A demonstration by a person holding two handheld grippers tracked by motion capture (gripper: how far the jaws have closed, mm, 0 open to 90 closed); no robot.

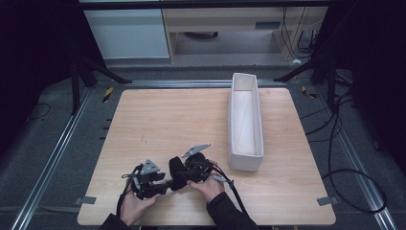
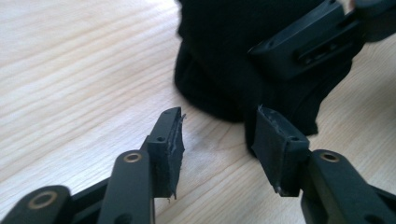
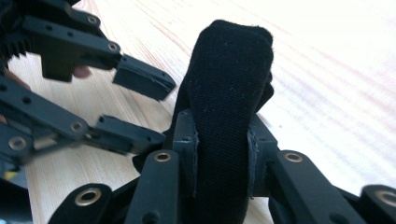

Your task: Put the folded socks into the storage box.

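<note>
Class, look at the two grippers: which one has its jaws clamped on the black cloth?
The right gripper: its pads press both sides of the folded black cloth. The left gripper stands open beside it, with bare table between its jaws.

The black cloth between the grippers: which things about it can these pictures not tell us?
- Its type: black cloth is bunched; right gripper covers its lower part in the right gripper view.
- Its top: cut by the upper edge in the left gripper view.
- Its folds: too small and dark in the high view.
- Left gripper: open, not touching it.

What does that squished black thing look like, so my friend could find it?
On the wooden table, look at the near edge, left of the long white box. The right gripper pinches a folded black cloth: soft and fuzzy, unlike the hard grippers beside it.
</note>
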